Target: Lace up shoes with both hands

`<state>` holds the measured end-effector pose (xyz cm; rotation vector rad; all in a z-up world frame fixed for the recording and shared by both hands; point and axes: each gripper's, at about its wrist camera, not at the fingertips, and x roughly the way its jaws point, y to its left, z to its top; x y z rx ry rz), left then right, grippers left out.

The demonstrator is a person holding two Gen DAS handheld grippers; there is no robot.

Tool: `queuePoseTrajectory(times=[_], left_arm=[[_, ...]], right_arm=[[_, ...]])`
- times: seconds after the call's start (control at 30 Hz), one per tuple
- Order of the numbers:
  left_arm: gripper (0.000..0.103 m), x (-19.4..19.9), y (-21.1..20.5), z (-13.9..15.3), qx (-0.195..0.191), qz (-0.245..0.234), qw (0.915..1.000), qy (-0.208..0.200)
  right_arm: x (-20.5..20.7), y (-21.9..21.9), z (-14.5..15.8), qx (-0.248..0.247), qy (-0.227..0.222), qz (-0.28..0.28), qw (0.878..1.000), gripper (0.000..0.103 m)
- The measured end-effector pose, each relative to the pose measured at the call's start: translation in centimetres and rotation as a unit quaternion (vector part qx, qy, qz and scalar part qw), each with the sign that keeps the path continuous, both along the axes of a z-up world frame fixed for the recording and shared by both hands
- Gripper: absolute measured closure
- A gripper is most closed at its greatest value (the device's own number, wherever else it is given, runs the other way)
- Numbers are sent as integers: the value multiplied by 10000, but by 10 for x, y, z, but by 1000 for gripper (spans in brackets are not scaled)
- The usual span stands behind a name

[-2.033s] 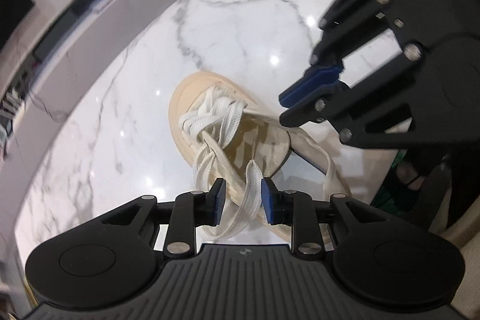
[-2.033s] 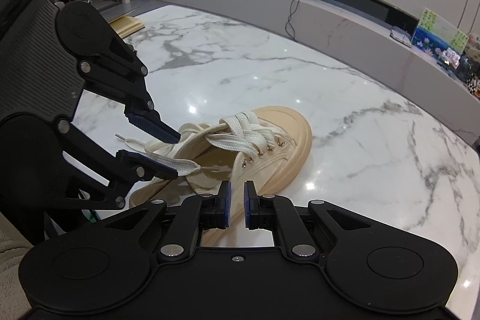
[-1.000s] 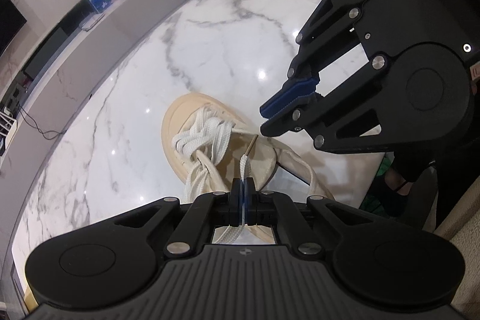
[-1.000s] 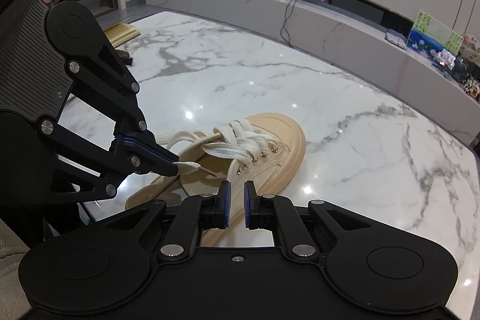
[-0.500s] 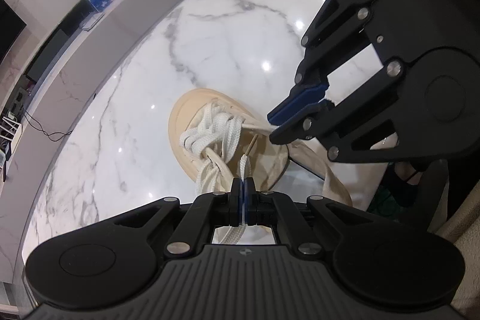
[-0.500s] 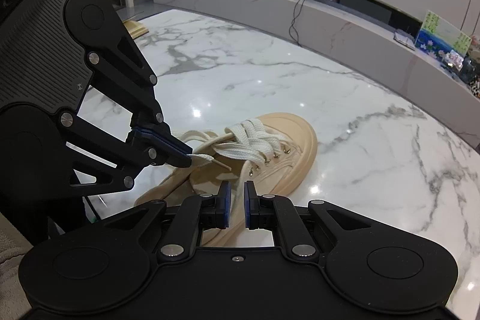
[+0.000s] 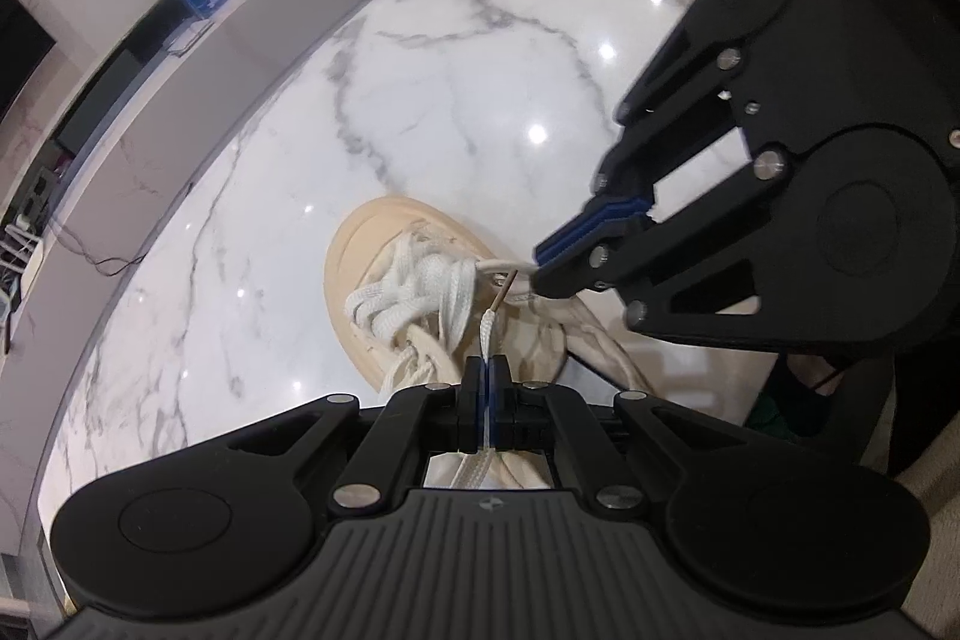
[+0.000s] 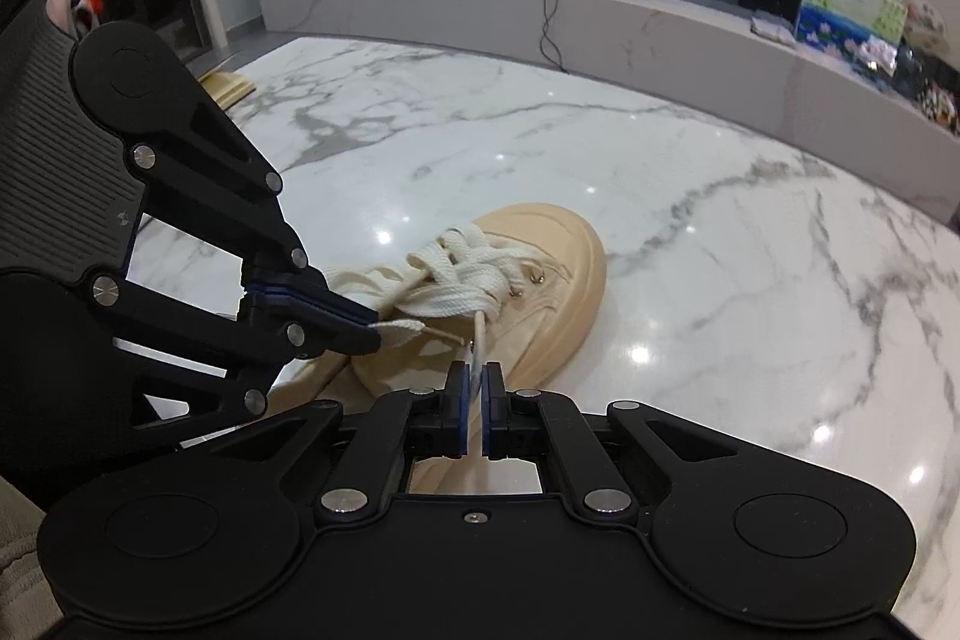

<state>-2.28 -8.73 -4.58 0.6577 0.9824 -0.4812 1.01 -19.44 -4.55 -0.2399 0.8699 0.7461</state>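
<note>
i see a white marble table (image 8: 720, 232) with grey veins, and behind it a long low shelf (image 8: 600, 10) along the wall. the beige shoe (image 8: 558, 268) lies on the table, near its front edge, with white laces (image 8: 474, 274) crossed over the tongue. my left gripper (image 7: 485, 370), just before the shoe, is closed on one lace end (image 7: 487, 328). my right gripper (image 8: 474, 382) pinches the other lace (image 8: 479, 340) beside the shoe.

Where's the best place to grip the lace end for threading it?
Pinch the flat lace end just behind its stiff tip, across its flat faces, coming from the heel side as the left hand-held gripper does; the tip then sticks out straight toward the shoe.
</note>
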Motion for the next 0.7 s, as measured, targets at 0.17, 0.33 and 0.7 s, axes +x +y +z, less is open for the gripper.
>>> queuePoseTrajectory(times=[0.17,0.33,0.7], left_arm=[[103,2,0,0,107,73,9999,27],[103,5,-2,-5,252,128,9995,134],[103,8,-2,-8,238,211,9993,205]], right_arm=[[0,0,-1,21,-13,21,10000,101],[-1,0,-1,31,-37,54,10000,101],[1,-1,-5,29,-52,90,9999,101]])
